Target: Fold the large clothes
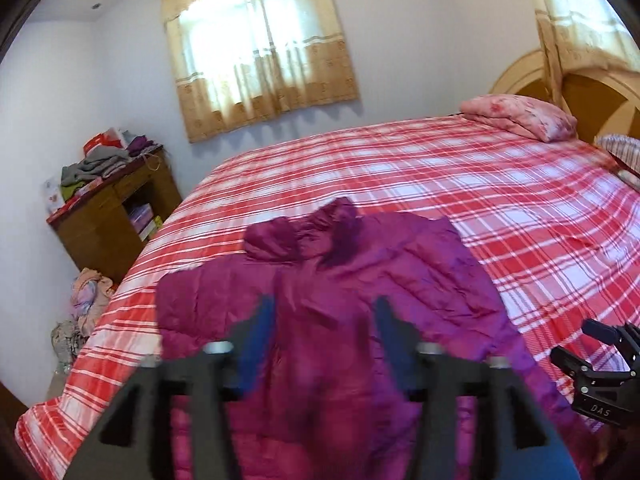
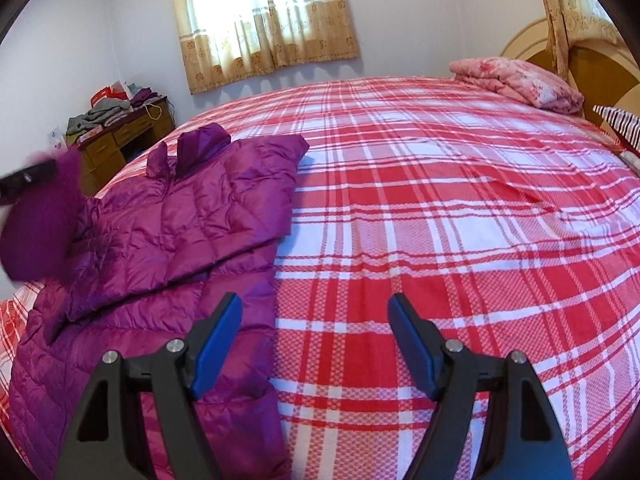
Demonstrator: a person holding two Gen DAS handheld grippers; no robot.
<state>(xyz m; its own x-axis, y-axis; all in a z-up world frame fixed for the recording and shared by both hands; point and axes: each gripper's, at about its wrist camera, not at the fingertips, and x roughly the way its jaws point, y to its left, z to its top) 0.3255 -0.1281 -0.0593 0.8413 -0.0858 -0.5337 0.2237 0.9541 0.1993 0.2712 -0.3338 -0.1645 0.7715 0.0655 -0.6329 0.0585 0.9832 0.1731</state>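
Observation:
A purple quilted puffer jacket lies spread on the red-and-white plaid bed, collar pointing away from me, one sleeve folded across its front. My left gripper is open above the jacket's middle, holding nothing; the view is blurred by motion. My right gripper is open and empty, hovering over the jacket's right edge and the bare bedspread. The jacket fills the left of the right wrist view. The right gripper's body also shows at the right edge of the left wrist view.
A folded pink floral quilt lies by the wooden headboard at the far right. A striped pillow is beside it. A wooden desk piled with clothes stands left of the bed, more clothes on the floor.

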